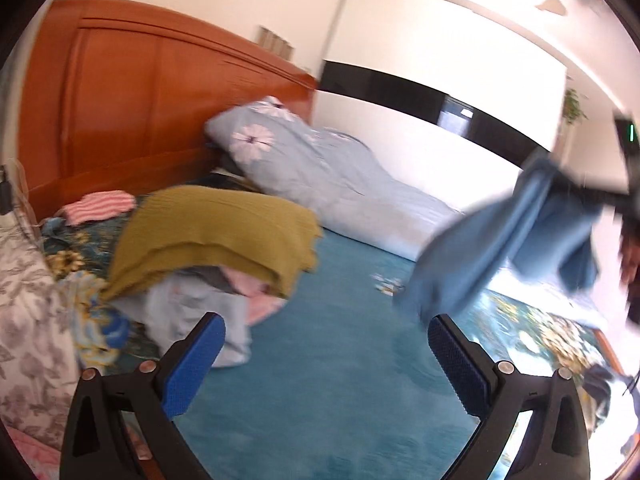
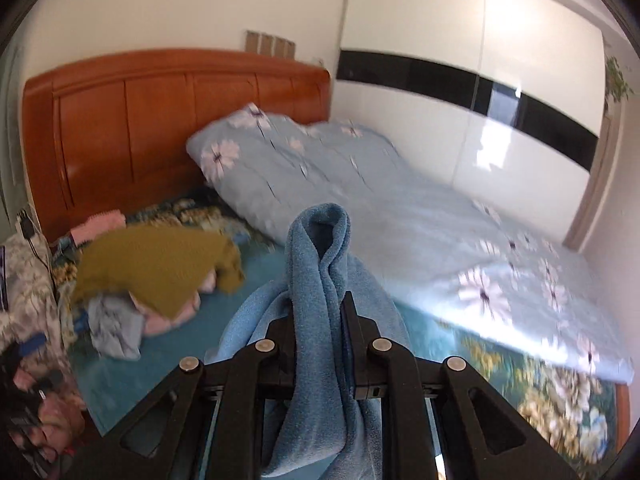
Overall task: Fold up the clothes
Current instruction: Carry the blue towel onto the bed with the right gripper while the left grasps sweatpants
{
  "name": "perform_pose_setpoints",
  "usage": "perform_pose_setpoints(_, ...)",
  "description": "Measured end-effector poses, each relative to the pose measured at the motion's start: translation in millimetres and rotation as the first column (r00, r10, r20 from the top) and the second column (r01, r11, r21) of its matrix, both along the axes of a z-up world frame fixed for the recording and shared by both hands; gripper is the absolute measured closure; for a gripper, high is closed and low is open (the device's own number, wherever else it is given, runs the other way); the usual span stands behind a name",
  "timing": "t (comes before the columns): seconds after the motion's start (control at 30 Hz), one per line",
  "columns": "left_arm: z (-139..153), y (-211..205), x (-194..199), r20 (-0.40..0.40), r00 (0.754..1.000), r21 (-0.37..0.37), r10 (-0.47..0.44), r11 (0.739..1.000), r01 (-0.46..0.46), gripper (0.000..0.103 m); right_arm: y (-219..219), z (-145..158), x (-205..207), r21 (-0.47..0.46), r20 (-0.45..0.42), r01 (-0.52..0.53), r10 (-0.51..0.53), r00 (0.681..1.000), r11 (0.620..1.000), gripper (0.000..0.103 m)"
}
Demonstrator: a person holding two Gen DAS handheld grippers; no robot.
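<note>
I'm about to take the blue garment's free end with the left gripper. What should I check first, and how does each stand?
1. Right gripper clamped on the blue fleece garment: ok.
2. Left gripper open and empty: ok.
3. Garment's hanging end near the left gripper: ok.
4. Bare teal bedspread to lay it on: ok.
5. Garment untwisted: not ok, bunched.
6. Which edge hangs lowest: cannot tell, blurred.

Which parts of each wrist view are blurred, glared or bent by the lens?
Left wrist view: the hanging blue garment is motion-smeared, the wardrobe washed out, the headboard curved. Right wrist view: the clamped blue garment is sharp, the floral quilt and olive knit blurred, sunlight glaring on the wardrobe.
</note>
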State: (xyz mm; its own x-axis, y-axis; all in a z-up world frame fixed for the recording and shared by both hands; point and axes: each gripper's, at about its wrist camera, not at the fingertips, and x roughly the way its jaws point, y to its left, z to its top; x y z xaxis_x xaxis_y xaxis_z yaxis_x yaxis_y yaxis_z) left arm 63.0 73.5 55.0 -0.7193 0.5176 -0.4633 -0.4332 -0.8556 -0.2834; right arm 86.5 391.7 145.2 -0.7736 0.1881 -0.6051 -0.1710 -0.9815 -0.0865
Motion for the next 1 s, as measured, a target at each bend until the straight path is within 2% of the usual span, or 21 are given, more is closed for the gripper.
perform_pose_setpoints(0.13,-7.7,49.0,15.6,0.037,0.994,-0.012,-0.103,0.995,0.103,0.000,59.1,-78.3,70.4,-0.005,0.144,0.115,-0.113,0.983,0.993,0.087)
perform_pose_setpoints(0.2,-9.2,54.8,16.9,0.045,0.993,-0.019,-0.111,0.994,0.112,0.000,84.0,-91.3,94.3,-0.063,0.143,0.157,-0.147,0.979,0.986,0.087)
perform_pose_setpoints(0.27,-10.8,60.7,18.2,0.052,0.991,-0.025,-0.120,0.992,0.121,0.000,97.7,-80.4,107.3,-0.123,0.097,0.164,-0.152,0.984,0.979,0.087)
perform_pose_setpoints(0.43,-14.6,75.3,21.4,0.071,0.988,-0.040,-0.140,0.989,0.144,0.000,62.6,-10.3,85.5,-0.169,-0.077,0.037,-0.050,0.996,0.985,0.086)
perform_pose_setpoints(0.7,-22.7,100.8,27.6,0.103,0.978,-0.067,-0.181,0.980,0.188,0.000,45.3,-46.5,100.6,-0.149,-0.086,0.018,-0.031,0.996,0.989,0.086)
perform_pose_setpoints(0.77,-32.3,115.9,32.9,0.116,0.968,-0.085,-0.223,0.969,0.233,0.000,55.7,-93.1,111.1,-0.123,0.006,0.097,-0.097,0.995,0.988,0.086)
perform_pose_setpoints(0.87,-46.9,138.6,40.9,0.136,0.949,-0.110,-0.284,0.948,0.299,0.000,76.6,-116.1,136.6,-0.075,0.052,0.219,-0.215,0.975,0.973,0.086)
perform_pose_setpoints(1.0,-66.2,168.8,51.5,0.166,0.917,-0.141,-0.362,0.912,0.386,0.000,104.7,-144.9,170.9,-0.005,0.101,0.373,-0.371,0.923,0.928,0.086)
